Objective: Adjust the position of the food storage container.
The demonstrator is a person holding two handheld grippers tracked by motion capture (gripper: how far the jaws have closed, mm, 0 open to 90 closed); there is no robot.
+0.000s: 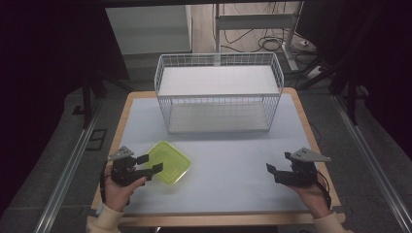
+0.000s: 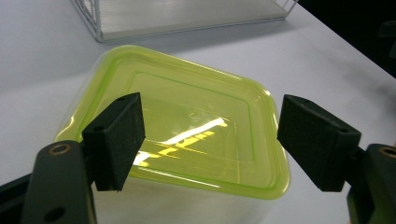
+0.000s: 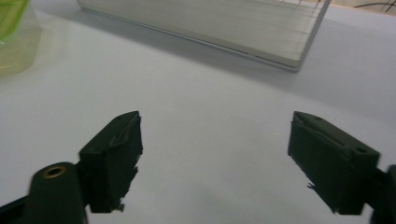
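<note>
Green container [image 1: 168, 161]: empty, square, no marked long axis; lies near the table's [image 1: 233, 189] front-left corner, directly ahead of the left gripper [image 1: 150, 163], whose jaws stand apart, straddling its near rim without contact. Right gripper [image 1: 270, 170]: jaws apart, well off toward the right edge. Wire basket [image 1: 218, 92] at the back edge; nothing intervenes.

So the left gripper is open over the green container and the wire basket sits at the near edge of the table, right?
Not quite. The left gripper is open over the green container, but the wire basket sits at the table's far edge, not the near one. The high view shows it.
</note>
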